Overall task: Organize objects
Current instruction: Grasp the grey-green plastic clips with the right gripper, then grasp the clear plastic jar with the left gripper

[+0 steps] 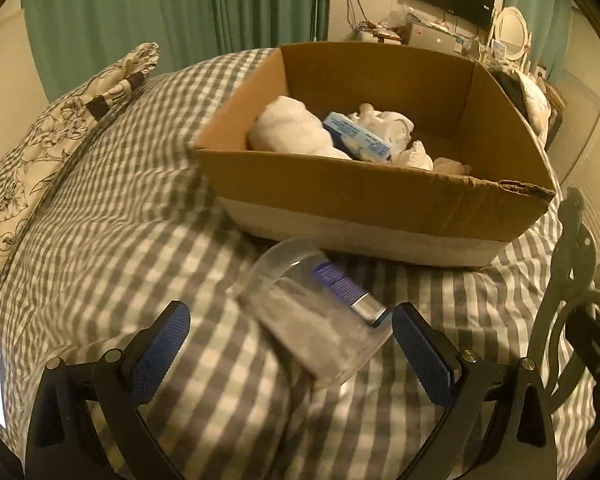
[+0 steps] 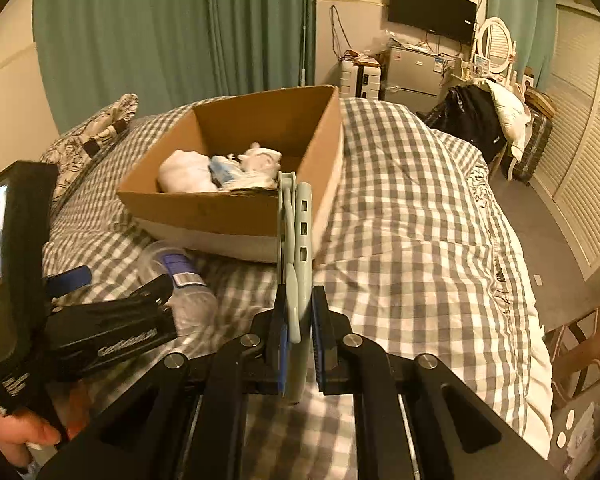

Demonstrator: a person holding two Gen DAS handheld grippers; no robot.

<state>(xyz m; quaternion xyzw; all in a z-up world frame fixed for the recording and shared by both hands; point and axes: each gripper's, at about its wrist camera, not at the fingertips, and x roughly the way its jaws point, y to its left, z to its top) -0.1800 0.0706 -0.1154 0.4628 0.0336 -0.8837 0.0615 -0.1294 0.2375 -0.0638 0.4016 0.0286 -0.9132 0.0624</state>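
Left gripper spread wide, blue pads either side of a clear plastic container lying tilted on the checked bedspread, not clamped on it. Inside the container, one blue-and-silver object, kind not clear. Right gripper narrowed onto one pale green plastic hanger, held upright, its top overlapping the near wall of the cardboard box. One open box on the bed just beyond the container, holding white cloth bundles and one blue-and-white packet. One floral pillow at the bed's left edge.
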